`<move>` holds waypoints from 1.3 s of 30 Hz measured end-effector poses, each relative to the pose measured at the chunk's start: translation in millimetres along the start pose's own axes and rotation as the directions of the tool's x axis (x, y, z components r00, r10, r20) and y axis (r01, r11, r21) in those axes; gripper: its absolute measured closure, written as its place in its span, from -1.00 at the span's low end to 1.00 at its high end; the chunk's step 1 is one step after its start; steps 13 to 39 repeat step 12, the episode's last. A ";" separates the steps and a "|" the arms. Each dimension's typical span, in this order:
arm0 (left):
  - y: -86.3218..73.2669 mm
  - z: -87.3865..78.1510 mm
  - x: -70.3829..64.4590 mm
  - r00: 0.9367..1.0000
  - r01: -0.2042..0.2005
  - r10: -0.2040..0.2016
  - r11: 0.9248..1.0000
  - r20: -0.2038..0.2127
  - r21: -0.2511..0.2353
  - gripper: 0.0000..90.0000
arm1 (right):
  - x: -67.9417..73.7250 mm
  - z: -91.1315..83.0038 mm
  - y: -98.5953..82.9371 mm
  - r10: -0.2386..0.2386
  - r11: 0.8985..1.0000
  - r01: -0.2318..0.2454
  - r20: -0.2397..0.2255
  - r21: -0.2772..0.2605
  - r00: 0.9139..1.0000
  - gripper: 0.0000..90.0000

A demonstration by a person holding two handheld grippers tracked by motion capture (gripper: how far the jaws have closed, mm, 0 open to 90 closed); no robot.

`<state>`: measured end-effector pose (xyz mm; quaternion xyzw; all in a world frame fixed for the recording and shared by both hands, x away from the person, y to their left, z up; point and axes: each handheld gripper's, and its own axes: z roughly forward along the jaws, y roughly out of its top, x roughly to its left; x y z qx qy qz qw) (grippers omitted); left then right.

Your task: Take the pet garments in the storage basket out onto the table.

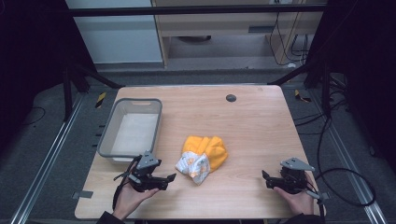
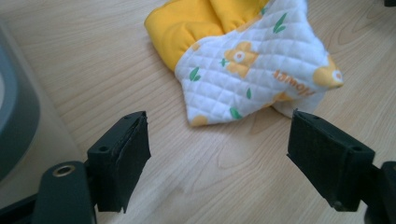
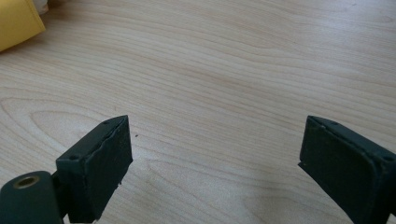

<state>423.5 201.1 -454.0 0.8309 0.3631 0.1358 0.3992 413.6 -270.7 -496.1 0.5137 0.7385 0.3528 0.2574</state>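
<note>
Tabletop [image 1: 252, 135]: light wood, set on a dark frame over grey floor.
Cloth [image 1: 204, 157]: bunched near the middle of the tabletop, slightly toward the near edge. Yellow part lies farther back; a white quilted flap with yellow flowers and green leaves lies at the near-left end.
Bin [image 1: 108, 128]: grey, rectangular, at the left side of the tabletop, well apart from the cloth; nothing seen inside.
Left claw [image 1: 169, 178]: held low over the near-left tabletop, just in front of the bin, jaws spread wide and holding nothing. In the left gripper view the quilted flap [image 2: 254, 65] lies just beyond the jaw tips, not touching them.
Right claw [image 1: 265, 177]: near the right front edge, well apart from the cloth, jaws spread, nothing between them but bare wood.
Disc [image 1: 230, 98]: small, dark, near the far edge.
</note>
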 end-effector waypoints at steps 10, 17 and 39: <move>-30.7 -17.6 18.0 0.996 0.059 -0.059 0.998 -0.066 -0.001 -0.55 | 0.0 0.2 -0.6 -0.004 1.000 0.004 0.001 0.000 1.000 -0.81; -35.8 -19.5 21.0 0.994 0.071 -0.071 0.997 -0.078 0.000 -0.56 | 0.1 0.4 -0.5 -0.002 1.000 0.002 -0.001 0.000 1.000 -0.81; -35.8 -19.5 21.0 0.994 0.071 -0.071 0.997 -0.078 0.000 -0.56 | 0.1 0.4 -0.5 -0.002 1.000 0.002 -0.001 0.000 1.000 -0.81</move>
